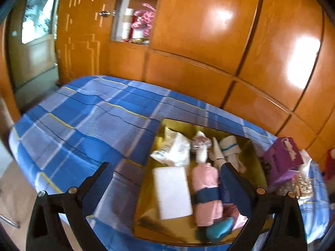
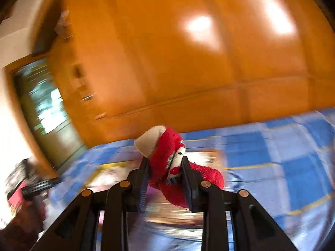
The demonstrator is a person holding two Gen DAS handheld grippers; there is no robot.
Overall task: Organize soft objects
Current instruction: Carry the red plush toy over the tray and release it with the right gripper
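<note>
Spreading wide over the gold tray (image 1: 150, 188), left gripper (image 1: 165, 186) gaping, clasping nothing, above a flat white pad (image 1: 171, 192) and a rolled pink cloth (image 1: 206, 196). Pinching a fuzzy red sock (image 2: 167, 167), right gripper (image 2: 165, 179) clamping it over the blue checked sheet (image 2: 282, 156).

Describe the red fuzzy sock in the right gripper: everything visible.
The red fuzzy sock looks like plush fleece, bright red, with a cream cuff or toe end at its upper left and a white, green and dark knitted motif on its middle. It is bunched and folded, not flat, held up above the blue checked bedcloth. The right gripper is shut on it, pads pressing both sides, with the sock bulging out above and to the right.
</note>
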